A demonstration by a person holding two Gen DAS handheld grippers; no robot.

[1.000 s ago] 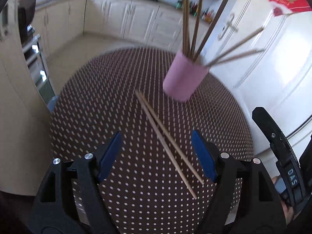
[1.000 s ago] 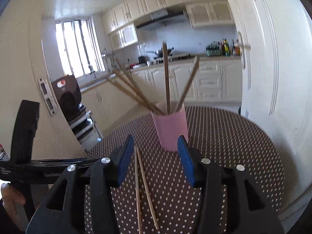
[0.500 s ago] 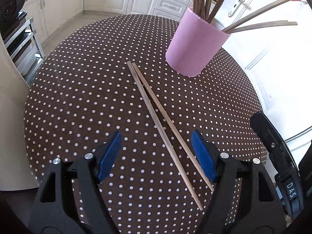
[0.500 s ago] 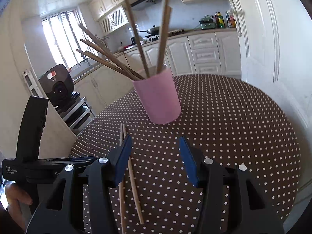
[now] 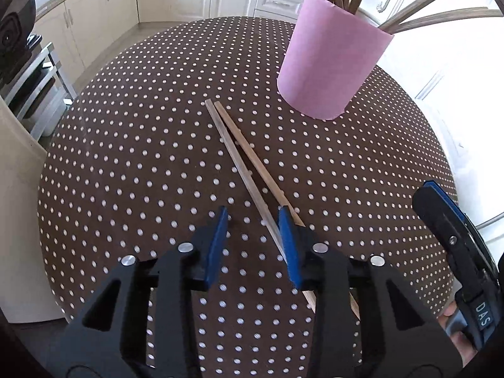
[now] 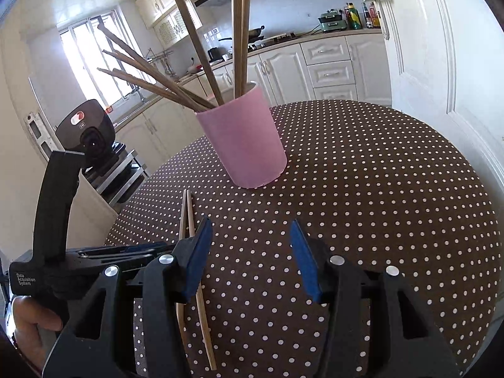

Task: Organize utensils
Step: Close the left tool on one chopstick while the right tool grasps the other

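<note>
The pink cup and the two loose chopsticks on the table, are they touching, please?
Apart. The left wrist view shows a strip of dotted tablecloth between the chopsticks' far ends and the cup's base; the right wrist view shows the same gap.

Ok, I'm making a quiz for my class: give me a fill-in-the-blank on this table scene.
1. The cup holding chopsticks is ____ in colour.
2. ____ loose chopsticks lie on the table.
3. The tablecloth is brown with white ____.
4. The closing left gripper has one ____ between its jaws.

Missing words: pink; two; dots; chopstick
</note>
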